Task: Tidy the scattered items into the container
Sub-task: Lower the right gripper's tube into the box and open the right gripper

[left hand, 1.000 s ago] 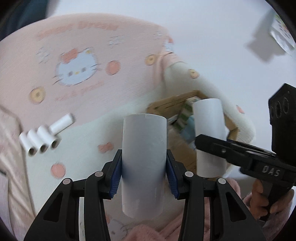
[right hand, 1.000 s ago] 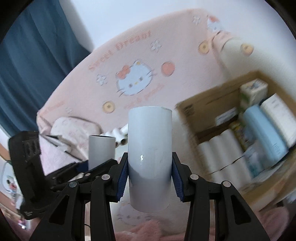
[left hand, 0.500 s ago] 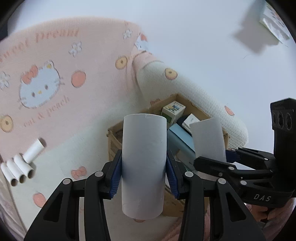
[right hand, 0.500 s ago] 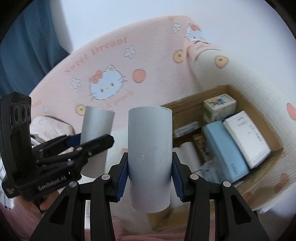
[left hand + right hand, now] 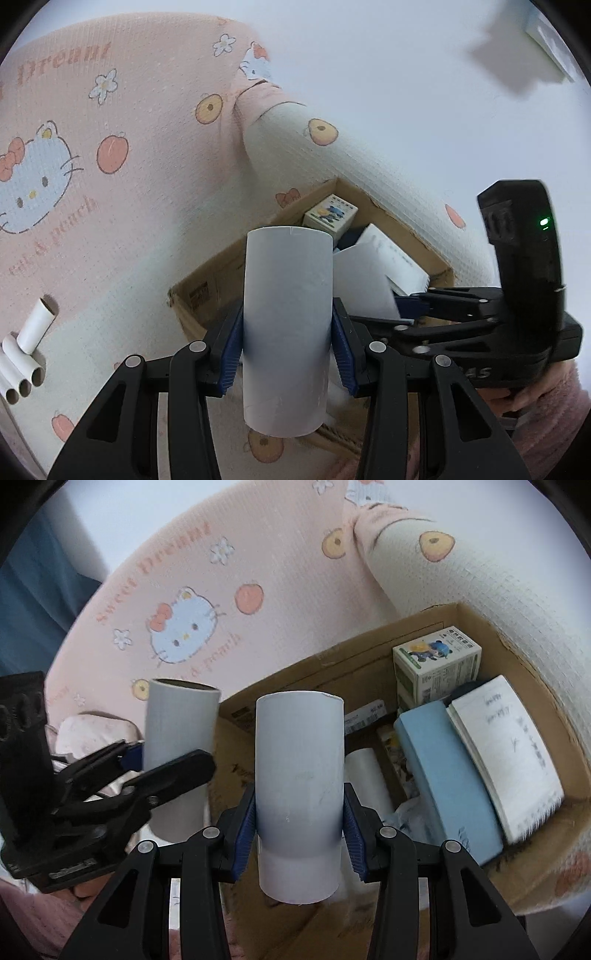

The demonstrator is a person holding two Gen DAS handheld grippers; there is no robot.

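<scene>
My left gripper (image 5: 287,332) is shut on a white roll (image 5: 286,328), held upright over the near-left corner of an open cardboard box (image 5: 207,284). My right gripper (image 5: 298,812) is shut on a second white roll (image 5: 299,794), upright above the box (image 5: 295,672). In the right wrist view the left gripper (image 5: 162,768) and its roll (image 5: 177,734) stand to the left; in the left wrist view the right gripper (image 5: 424,306) and its roll (image 5: 362,284) are to the right. Several small white tubes (image 5: 26,350) lie on the bedding at left.
The box holds a small printed carton (image 5: 436,668), a blue pack (image 5: 447,775), a white notebook (image 5: 506,753) and a white roll (image 5: 367,779). It sits on pink Hello Kitty bedding (image 5: 92,147) against a rolled cream blanket (image 5: 369,166) and a white wall.
Both grippers, each still holding its roll, have swung right and closer to the box; the box now fills more of both views and the small tubes have slid to the left edge.
</scene>
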